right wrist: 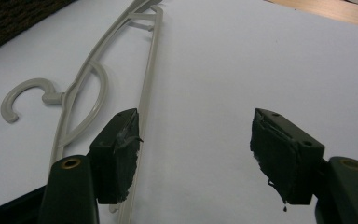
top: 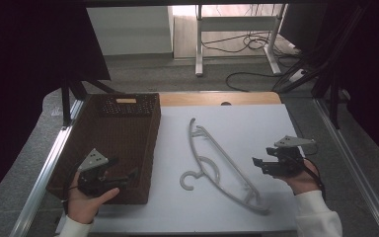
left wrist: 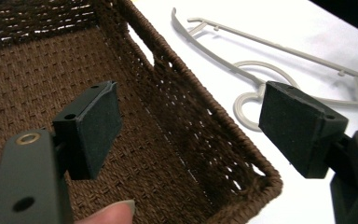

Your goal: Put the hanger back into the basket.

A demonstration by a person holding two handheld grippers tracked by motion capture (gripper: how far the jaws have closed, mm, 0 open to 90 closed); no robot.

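Lying on the white table, the hanger (top: 217, 163) sits between both grippers' open jaws (neither touching it).

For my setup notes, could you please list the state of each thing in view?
Hanger: flat on the white table, untouched, beside the basket.
Basket: upright, nothing visible inside.
Left gripper: jaws open over the basket's near corner, holding nothing.
Right gripper: jaws open, holding nothing, right of the hanger.

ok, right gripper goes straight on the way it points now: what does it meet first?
Most likely the grey hanger. The right gripper points across the white board toward it, jaws open, nothing between them. Its height above the board is unclear, so it might pass over.
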